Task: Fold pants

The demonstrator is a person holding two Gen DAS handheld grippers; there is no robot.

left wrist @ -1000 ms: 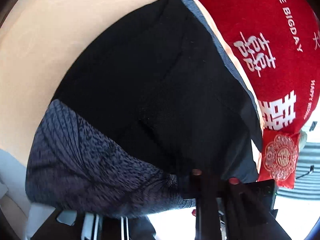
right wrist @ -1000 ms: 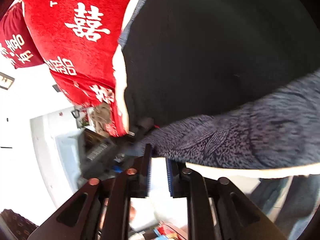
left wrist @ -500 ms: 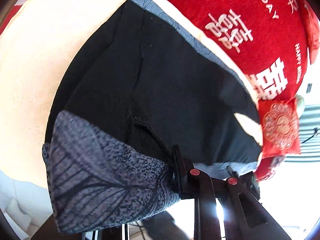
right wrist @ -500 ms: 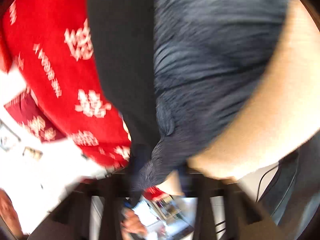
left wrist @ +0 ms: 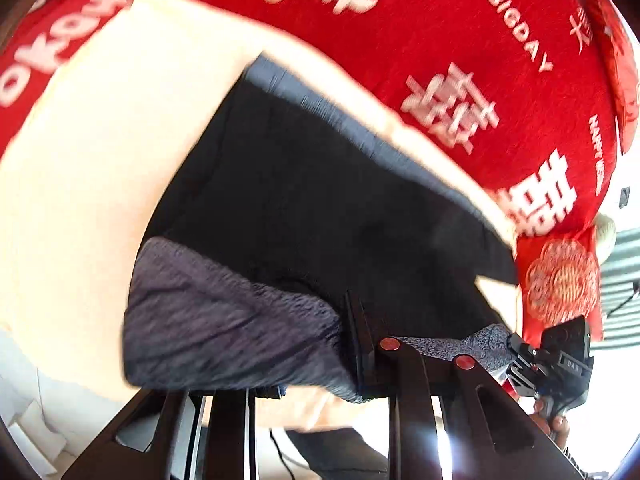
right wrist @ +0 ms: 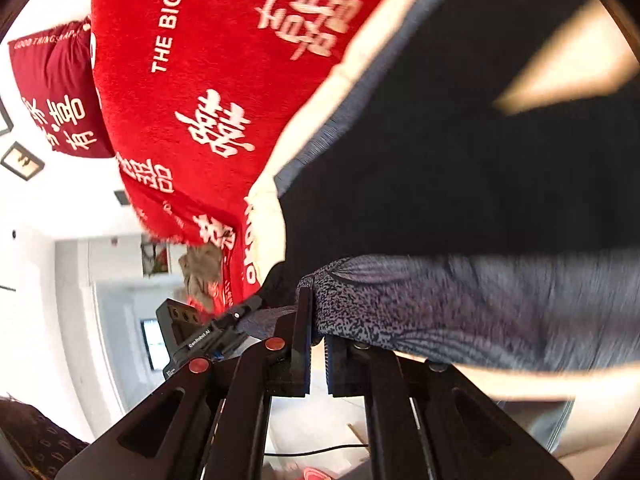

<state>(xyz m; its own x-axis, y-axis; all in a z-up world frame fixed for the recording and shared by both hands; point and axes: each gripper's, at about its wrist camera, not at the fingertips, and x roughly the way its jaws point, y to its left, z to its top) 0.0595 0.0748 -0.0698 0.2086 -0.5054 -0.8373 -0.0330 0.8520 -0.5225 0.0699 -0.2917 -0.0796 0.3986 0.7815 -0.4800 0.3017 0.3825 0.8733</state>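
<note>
My left tongs [left wrist: 320, 360] pinch the grey mottled band of the pants [left wrist: 320, 208], bunching the knit cloth into creases at the pads. From there the black, matte body of the pants spreads up and away over the cream, smooth sheet [left wrist: 100, 168], with a ribbed grey hem along its far edge. Beyond lies a plush red blanket [left wrist: 460, 40] with white lettering. My right tongs [right wrist: 318, 344] are pressed nearly together, jaws easing apart, on the same speckled band [right wrist: 440, 304]; whether the pads grip the cloth I cannot tell. It drapes rightward across the right finger, black cloth above it.
</note>
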